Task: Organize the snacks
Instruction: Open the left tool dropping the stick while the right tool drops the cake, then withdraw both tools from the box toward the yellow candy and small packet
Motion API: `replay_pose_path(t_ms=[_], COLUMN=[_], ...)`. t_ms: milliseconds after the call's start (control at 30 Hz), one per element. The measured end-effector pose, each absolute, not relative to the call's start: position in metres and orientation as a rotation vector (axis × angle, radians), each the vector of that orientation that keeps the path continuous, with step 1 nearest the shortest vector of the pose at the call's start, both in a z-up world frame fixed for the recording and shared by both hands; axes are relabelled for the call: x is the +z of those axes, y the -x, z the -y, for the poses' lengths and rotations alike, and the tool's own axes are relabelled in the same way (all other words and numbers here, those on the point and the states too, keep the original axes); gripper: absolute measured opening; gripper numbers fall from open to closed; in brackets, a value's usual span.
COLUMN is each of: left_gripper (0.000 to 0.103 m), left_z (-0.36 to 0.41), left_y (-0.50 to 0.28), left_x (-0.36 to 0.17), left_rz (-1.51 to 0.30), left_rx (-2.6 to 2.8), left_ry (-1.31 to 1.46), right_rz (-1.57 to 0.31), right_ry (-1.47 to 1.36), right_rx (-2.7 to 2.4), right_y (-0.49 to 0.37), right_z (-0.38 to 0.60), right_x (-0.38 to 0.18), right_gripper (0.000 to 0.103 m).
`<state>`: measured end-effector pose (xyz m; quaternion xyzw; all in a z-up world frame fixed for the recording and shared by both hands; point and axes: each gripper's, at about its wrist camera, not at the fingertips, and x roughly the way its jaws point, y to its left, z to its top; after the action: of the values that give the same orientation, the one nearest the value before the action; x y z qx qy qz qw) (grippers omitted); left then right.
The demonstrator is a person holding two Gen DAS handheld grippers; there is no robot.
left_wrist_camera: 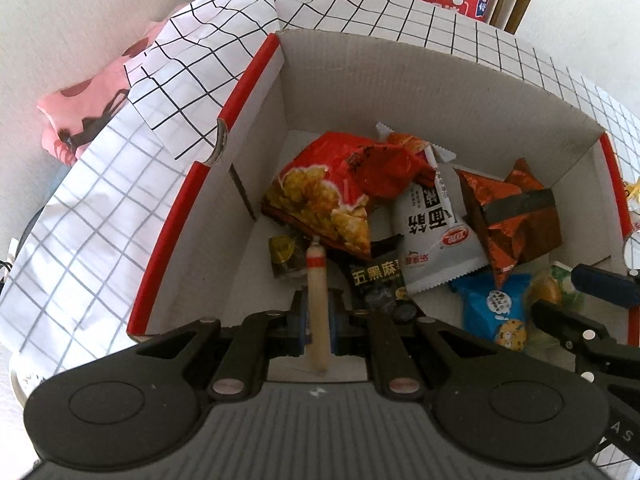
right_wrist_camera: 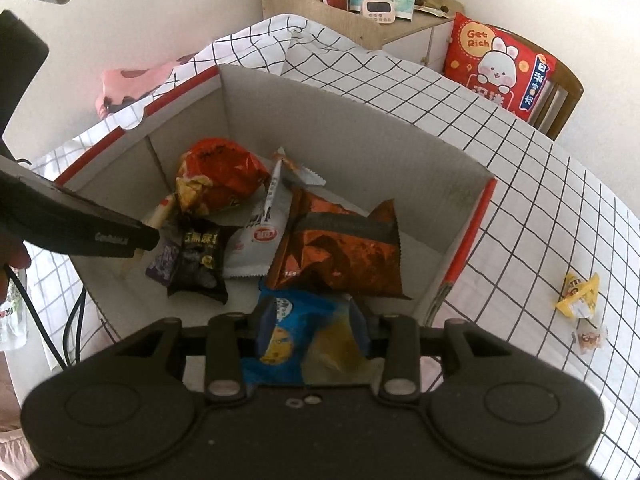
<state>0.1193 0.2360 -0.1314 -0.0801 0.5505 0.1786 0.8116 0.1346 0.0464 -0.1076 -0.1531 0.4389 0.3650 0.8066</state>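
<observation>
Over the box (left_wrist_camera: 440, 80), sausage stick (left_wrist_camera: 317, 300) is clamped by left claw (left_wrist_camera: 318, 320), blue packet (right_wrist_camera: 288, 328) by right claw (right_wrist_camera: 310, 340); release is judged due next.

Your right gripper (right_wrist_camera: 311, 330) over the box (right_wrist_camera: 360, 128)

You have its jaws clamped on a blue packet (right_wrist_camera: 280, 332), held above the box's near edge. Inside lie an orange bag (right_wrist_camera: 344, 252), a white packet (right_wrist_camera: 260, 244), a black packet (right_wrist_camera: 198, 260) and a red bag (right_wrist_camera: 222, 176); the left gripper (right_wrist_camera: 120, 236) reaches in from the left.
</observation>
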Motion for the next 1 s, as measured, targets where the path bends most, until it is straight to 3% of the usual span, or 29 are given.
replay_pose_path(t_ms=[167,833,900,967,1000], left_gripper=[0.024,0.029,0.034,0.050,0.052], left_z=[-0.232,-0.172,-0.161,-0.151,-0.146], left_y=[-0.113,-0.068,-0.066,-0.064,-0.063], left_x=[-0.122,-0.050,-0.044,-0.038,-0.035], left_rz=[-1.145,-0.942,-0.921,-0.890,-0.877], left_rx=[0.364,0.265,0.245,0.225,0.217], left_ry=[0.172,0.156,0.148,0.144,0.143], right_rz=[-0.942,-0.852,-0.836,-0.825,-0.820], right_ry=[0.292,0.110,0.098,0.087,0.083], right_rx=[0.792,0.855,0.850,0.849,0.846], right_y=[-0.132,-0.113,-0.112,-0.112,-0.112], right_z=[-0.041,0.020,0.030,0.040,0.045], right_x=[-0.102,-0.046,-0.039,-0.033,-0.031], right_gripper=[0.044,0.062,0.064,0.066,0.068])
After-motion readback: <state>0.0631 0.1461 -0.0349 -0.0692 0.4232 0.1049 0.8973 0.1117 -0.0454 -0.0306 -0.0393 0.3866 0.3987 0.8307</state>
